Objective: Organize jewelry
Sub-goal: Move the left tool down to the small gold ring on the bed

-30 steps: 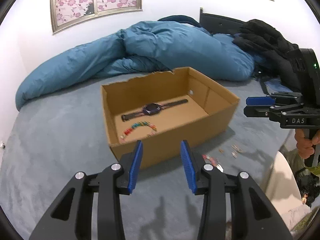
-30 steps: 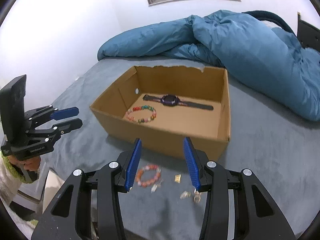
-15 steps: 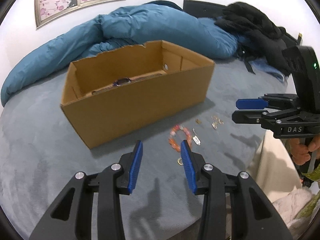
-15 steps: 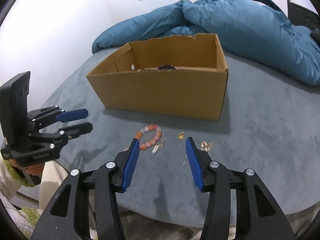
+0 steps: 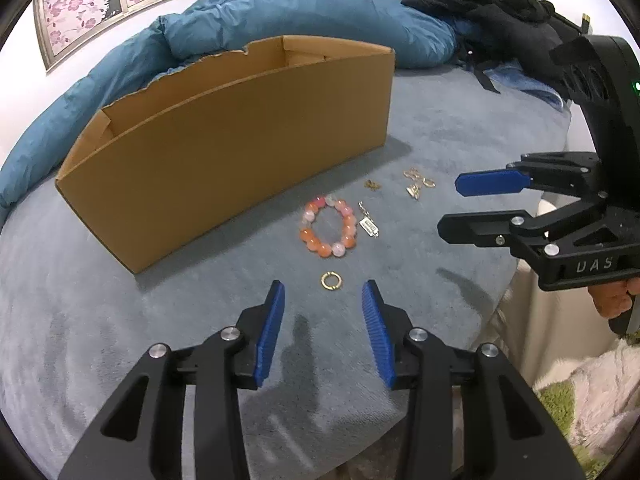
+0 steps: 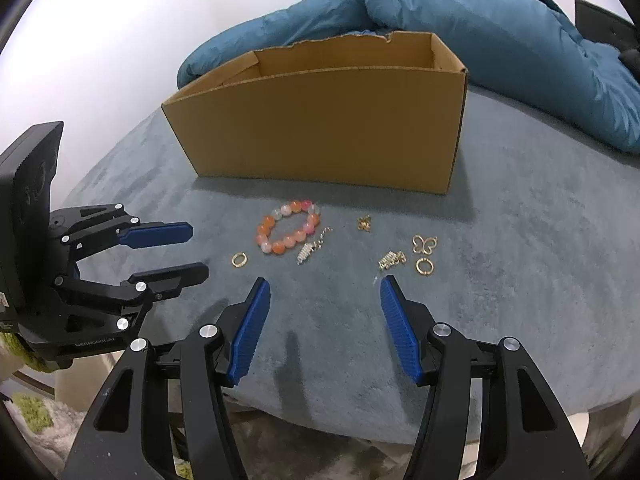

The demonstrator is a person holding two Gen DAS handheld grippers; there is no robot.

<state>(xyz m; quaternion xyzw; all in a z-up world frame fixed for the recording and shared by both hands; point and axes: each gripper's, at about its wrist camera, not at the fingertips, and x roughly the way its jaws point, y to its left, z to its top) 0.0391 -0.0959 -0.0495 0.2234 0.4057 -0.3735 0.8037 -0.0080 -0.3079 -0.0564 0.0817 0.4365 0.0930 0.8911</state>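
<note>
the orange and pink bead bracelet (image 5: pixel 329 227) is seen lying on the grey bed (image 5: pixel 460 128), just in front of the cardboard box (image 5: pixel 240 136). a gold ring (image 5: pixel 331 281) is found just beside it, small gold pieces (image 6: pixel 404 254) scattered near. the left tool (image 5: pixel 323 300) is held partly open and empty above the ring. the right tool (image 6: pixel 325 294) is being opened, nothing between its jaws.

The cardboard box (image 6: pixel 320 120) is seen as matt brown paperboard with a torn rim. The bead bracelet (image 6: pixel 288 232) looks glossy and smooth, the gold hoop ring (image 5: pixel 331 281) shiny metal. The bed cover (image 6: pixel 520 260) appears soft, napped cloth; the blue duvet (image 6: pixel 480 32) smooth fabric.
</note>
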